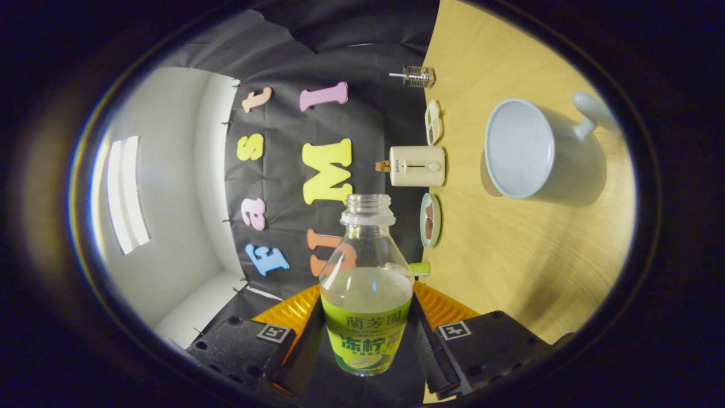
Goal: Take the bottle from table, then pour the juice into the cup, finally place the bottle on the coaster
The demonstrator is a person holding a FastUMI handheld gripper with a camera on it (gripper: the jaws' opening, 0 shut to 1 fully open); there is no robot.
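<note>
A clear uncapped bottle (367, 283) with a yellow-green label is clamped between my gripper's (367, 340) two fingers, which press on its labelled body from both sides. Pale juice fills its lower part up to the shoulder. Its open mouth points ahead toward the booth wall. My gripper is rolled on its side, so the wooden table (510, 272) stands to the right of the bottle. A pale mug (529, 148) with a handle stands on the table beyond and to the right of the bottle, its opening facing me. No stream leaves the bottle mouth.
Along the table's far edge by the wall stand a cream toaster (416, 165), two small plates (433, 122) (430, 220), and a glass jar (418, 76). A small green flat thing (419, 268) peeks out just behind the bottle's shoulder.
</note>
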